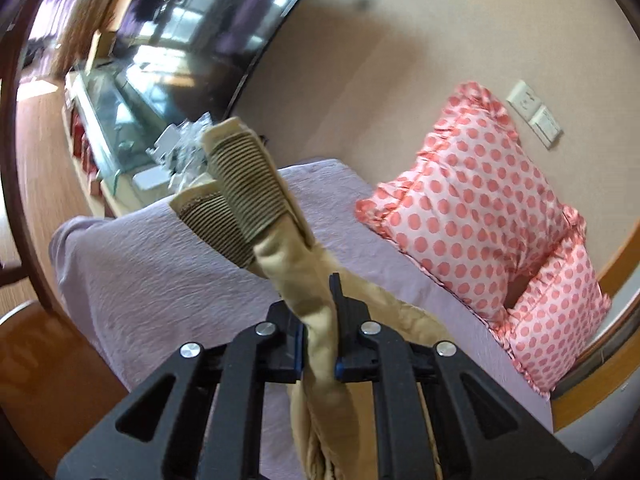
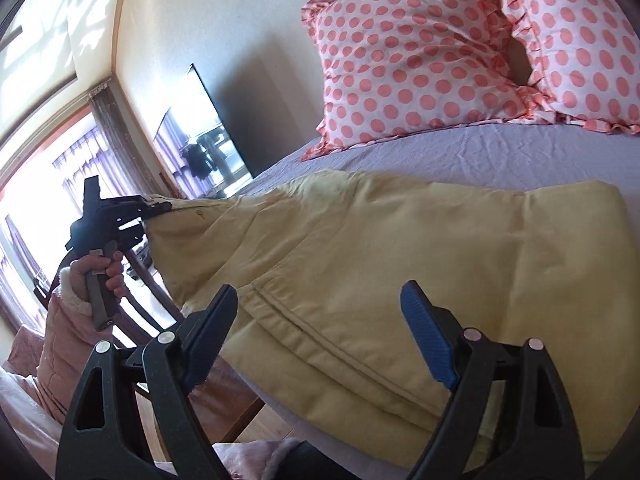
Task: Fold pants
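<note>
The pale yellow pants (image 2: pixel 380 256) lie spread across the lilac bed (image 2: pixel 500 148). My left gripper (image 1: pixel 320 332) is shut on a bunched leg of the pants (image 1: pixel 316 320); two ribbed striped cuffs (image 1: pixel 248 184) stick up past its fingers. In the right wrist view the left gripper (image 2: pixel 160 206) holds that leg end lifted off the bed's left side. My right gripper (image 2: pixel 324 336) is open and empty, its jaws wide apart just above the near part of the pants.
Two pink polka-dot pillows (image 2: pixel 420 60) lean on the wall at the head of the bed. A dark TV screen (image 1: pixel 192 36) hangs over a cluttered low cabinet (image 1: pixel 116 136). A wooden chair (image 2: pixel 152 288) stands by the bed's left edge.
</note>
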Available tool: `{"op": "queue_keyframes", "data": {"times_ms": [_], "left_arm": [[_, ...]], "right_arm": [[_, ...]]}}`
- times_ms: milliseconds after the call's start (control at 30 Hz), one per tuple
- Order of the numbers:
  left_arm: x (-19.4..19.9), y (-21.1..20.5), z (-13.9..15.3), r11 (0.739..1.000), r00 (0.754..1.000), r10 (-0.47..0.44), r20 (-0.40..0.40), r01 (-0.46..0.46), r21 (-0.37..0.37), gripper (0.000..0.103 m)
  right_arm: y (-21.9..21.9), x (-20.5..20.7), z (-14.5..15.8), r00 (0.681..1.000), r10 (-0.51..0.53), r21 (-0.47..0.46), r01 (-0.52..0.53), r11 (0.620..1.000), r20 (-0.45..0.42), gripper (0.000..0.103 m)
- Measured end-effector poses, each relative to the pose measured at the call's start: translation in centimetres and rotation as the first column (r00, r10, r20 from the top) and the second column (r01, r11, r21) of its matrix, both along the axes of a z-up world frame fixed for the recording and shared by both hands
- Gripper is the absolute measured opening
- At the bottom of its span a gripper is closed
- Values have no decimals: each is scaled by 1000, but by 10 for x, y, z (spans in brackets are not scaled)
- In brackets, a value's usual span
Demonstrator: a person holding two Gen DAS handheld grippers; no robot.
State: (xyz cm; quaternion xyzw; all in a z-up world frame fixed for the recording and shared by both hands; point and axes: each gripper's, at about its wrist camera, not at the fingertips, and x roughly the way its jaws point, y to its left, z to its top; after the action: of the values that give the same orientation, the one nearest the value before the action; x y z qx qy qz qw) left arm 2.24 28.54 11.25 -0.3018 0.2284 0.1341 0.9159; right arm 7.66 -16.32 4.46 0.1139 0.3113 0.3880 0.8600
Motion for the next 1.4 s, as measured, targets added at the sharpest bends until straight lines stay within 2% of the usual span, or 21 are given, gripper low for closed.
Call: {"op": "queue_keyframes", "data": {"times_ms": [100, 167, 233, 300, 467, 500, 633, 700, 767, 867, 933, 967, 1000, 1033, 1067, 1100, 1133, 1233, 1300, 1333, 1400], "left_arm": [[28, -74, 38, 973, 979, -200, 37, 195, 120, 11], [42, -133, 51, 919, 932, -360, 54, 343, 196, 11], [54, -194, 51, 834, 851, -523, 52, 499, 234, 12], [65, -248, 34, 734, 749, -663, 13, 646, 209, 13], [85, -341, -56, 512, 506, -841, -191, 859, 21, 13], [84, -347, -69, 496, 484, -849, -211, 868, -3, 13], [62, -350, -53, 503, 523, -838, -157, 851, 151, 13], [59, -351, -39, 500, 523, -844, -121, 848, 177, 13], [61, -362, -42, 484, 519, -840, -157, 848, 214, 13], [66, -382, -68, 435, 464, -840, -281, 886, 161, 20], [58, -378, -65, 426, 458, -850, -261, 888, 170, 33], [53, -374, -59, 398, 422, -875, -236, 906, 144, 44], [48, -368, -52, 351, 365, -913, -182, 931, 101, 64], [41, -358, -43, 316, 322, -940, -114, 946, 72, 70], [34, -346, -35, 302, 306, -950, -61, 951, 66, 72], [33, -333, -27, 315, 319, -947, -41, 946, 73, 77], [33, -318, -22, 361, 365, -930, -43, 929, 85, 80], [63, -251, -19, 592, 595, -799, -92, 804, 59, 80], [90, -199, -29, 712, 702, -701, -127, 701, -53, 78], [102, -178, -35, 743, 731, -669, -135, 660, -109, 74], [122, -148, -49, 768, 751, -640, -160, 619, -167, 72]], "right_arm": [[-46, 4, 2, 990, -140, 34, 140, 990, -7, 87], [-77, 4, 3, 971, -241, 48, 241, 969, -14, 87], [-106, 2, 3, 943, -333, 56, 334, 941, -28, 87], [-132, -3, 5, 912, -408, 75, 411, 909, -42, 87], [-181, -10, 3, 845, -524, 119, 534, 837, -108, 91], [-187, -9, 0, 840, -526, 127, 540, 832, -131, 92], [-192, 7, -5, 848, -490, 153, 522, 839, -201, 92], [-187, 15, -4, 861, -462, 171, 499, 850, -213, 92], [-182, 23, -3, 873, -431, 206, 477, 855, -229, 92], [-178, 38, -7, 874, -385, 234, 457, 858, -295, 92], [-175, 47, -11, 871, -359, 225, 444, 867, -335, 92], [-173, 50, -13, 870, -353, 207, 437, 875, -344, 92], [-170, 54, -13, 869, -351, 181, 430, 885, -348, 91], [-167, 58, -13, 869, -350, 156, 422, 893, -348, 91], [-164, 62, -13, 871, -348, 132, 413, 901, -348, 89], [-160, 65, -14, 872, -345, 112, 404, 908, -348, 87], [-158, 69, -15, 872, -341, 96, 396, 913, -351, 82], [-149, 83, -21, 865, -344, 34, 382, 924, -365, 69], [-144, 88, -19, 869, -345, 12, 373, 928, -354, 66], [-143, 90, -19, 869, -341, 6, 367, 930, -357, 64], [-137, 95, -20, 874, -331, -11, 351, 936, -355, 55]]}}
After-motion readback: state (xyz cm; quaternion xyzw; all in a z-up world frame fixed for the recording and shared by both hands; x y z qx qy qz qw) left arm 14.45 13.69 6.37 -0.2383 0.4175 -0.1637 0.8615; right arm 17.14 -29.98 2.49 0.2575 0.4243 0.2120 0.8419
